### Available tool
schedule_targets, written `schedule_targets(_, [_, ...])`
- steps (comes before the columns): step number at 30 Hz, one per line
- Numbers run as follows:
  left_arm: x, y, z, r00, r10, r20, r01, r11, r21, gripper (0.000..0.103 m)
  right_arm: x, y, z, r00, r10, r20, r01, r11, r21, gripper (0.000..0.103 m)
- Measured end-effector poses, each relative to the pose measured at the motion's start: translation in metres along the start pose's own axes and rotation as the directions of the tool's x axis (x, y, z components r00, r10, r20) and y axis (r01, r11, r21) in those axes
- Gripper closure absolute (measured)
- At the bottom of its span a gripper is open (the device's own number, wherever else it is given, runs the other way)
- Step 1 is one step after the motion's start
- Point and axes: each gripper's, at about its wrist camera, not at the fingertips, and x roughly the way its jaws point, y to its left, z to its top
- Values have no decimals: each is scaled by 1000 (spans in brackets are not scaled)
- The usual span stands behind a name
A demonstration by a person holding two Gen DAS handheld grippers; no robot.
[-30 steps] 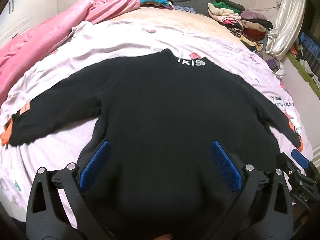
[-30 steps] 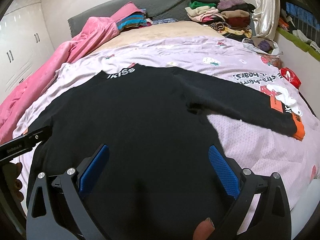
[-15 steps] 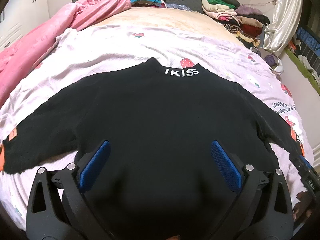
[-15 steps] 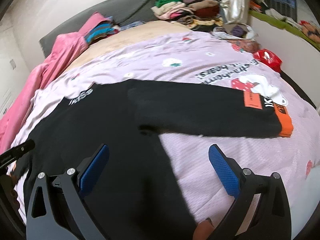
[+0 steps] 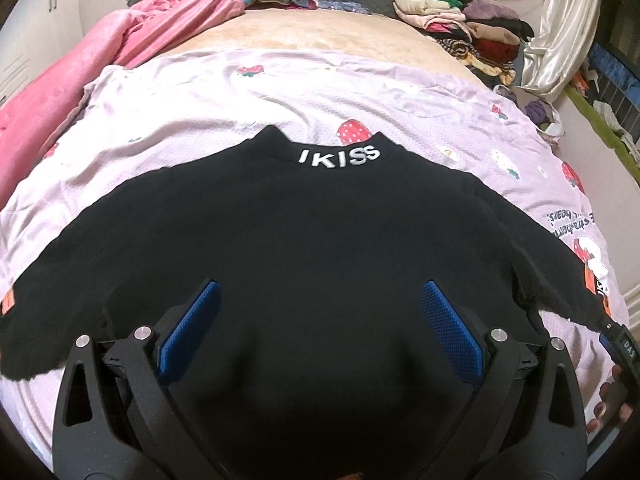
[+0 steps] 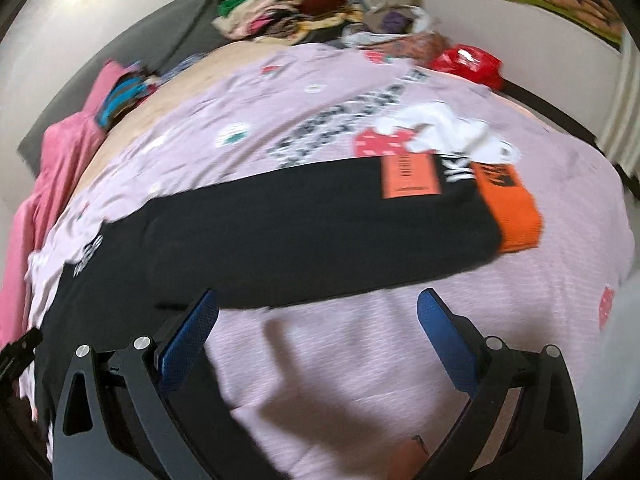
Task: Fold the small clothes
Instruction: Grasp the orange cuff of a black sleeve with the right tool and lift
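- Plainly, the black sweater (image 5: 320,240) lies spread flat on the bed (image 5: 200,92), collar away, both sleeves out; no fold is made yet.
- The left hand-held gripper (image 5: 320,332) hovers over the sweater's lower body, jaws wide apart, holding nothing.
- The right hand-held gripper (image 6: 316,336), also wide open and empty, faces the right sleeve (image 6: 320,232), whose orange cuff (image 6: 508,208) lies farther right; the view is blurred.
- The sleeve-folding step looks at hand; next, likely pinching the sleeve near the cuff and carrying it across the body.

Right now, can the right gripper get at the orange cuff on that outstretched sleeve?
Probably yes. The right gripper is open over bare sheet, and nothing lies between it and the orange cuff ahead.
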Motion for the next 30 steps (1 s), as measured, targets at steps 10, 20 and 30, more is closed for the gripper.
schedule_targets(10, [21, -18, 14, 1000, -7, -22, 8, 1000, 25, 9, 19, -66, 17, 999, -24, -31, 30, 978, 206, 4])
schedule_targets(20, [35, -19, 26, 999, -17, -41, 18, 999, 27, 9, 37, -106, 34, 1000, 6, -10, -2, 929, 371, 24])
schedule_targets(30, [14, -12, 38, 999, -52, 10, 52, 999, 1, 9, 15, -98, 53, 989, 57, 135, -98, 944, 315, 87])
